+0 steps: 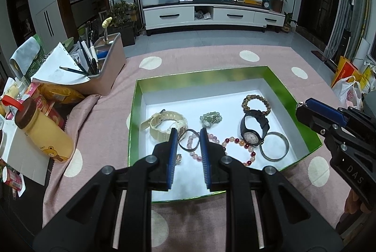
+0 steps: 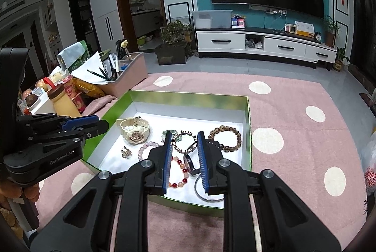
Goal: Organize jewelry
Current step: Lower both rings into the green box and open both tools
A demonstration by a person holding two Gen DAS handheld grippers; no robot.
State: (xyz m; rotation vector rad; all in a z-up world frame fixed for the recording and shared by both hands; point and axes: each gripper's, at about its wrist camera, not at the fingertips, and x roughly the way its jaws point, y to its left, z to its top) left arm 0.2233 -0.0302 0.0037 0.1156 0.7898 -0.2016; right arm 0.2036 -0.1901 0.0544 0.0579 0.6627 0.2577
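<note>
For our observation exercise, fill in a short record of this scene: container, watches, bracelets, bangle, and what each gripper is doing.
container: green-rimmed box with white floor, on pink dotted cloth
watches: cream watch; black watch
bracelets: brown bead bracelet; red-and-peach bead bracelet; pale pink bead bracelet
bangle: metal bangle, flat beside black watch
left gripper: open, empty
right gripper: open, empty

The green box (image 1: 277, 82) is open on top, so access from above is free, but its 4 raised walls block any sideways reach. The far half of the floor is bare; the near half is crowded with jewelry. The pen caddy (image 1: 110, 63) and yellow bottle (image 1: 44, 134) crowd the left, seemingly apart from the box.
</note>
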